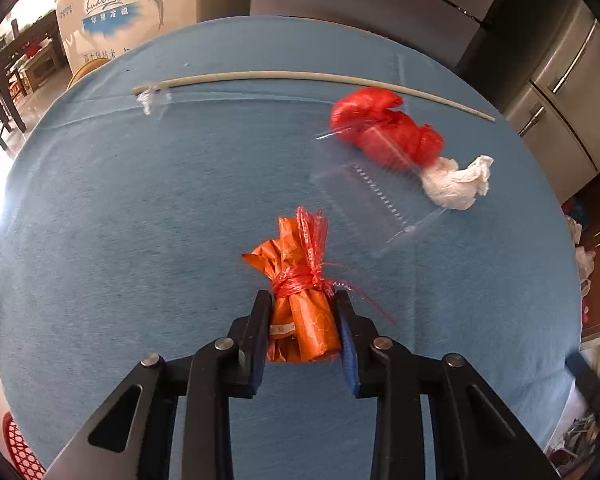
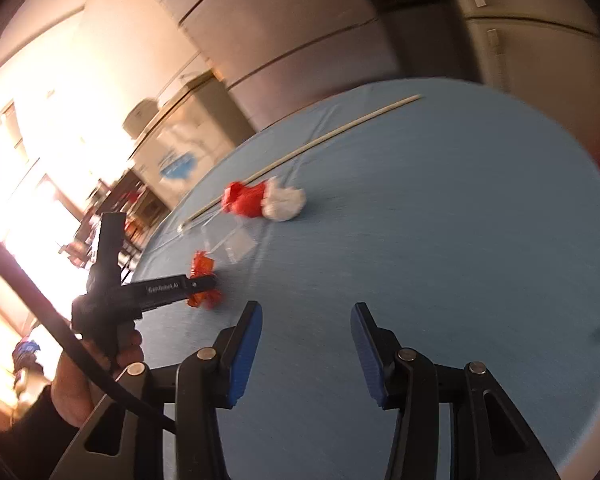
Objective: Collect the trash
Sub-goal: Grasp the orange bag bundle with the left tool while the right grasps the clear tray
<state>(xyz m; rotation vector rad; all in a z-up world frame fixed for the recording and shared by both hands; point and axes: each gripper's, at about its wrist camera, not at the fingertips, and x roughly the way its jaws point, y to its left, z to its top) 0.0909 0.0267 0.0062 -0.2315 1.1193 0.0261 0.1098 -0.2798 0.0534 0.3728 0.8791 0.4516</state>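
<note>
My left gripper is shut on an orange wrapper bundle tied with red plastic string, just above the blue tablecloth. Farther right lie a crumpled red plastic bag, a white tissue wad and a clear plastic lid. A long pale stick lies across the far side. My right gripper is open and empty above the cloth. From there I see the left gripper holding the orange bundle, with the red bag and tissue beyond.
The round table's edge curves on the left and right. A white freezer and grey refrigerators stand behind the table. A red basket sits low at the left. Chairs and tables stand at the far left.
</note>
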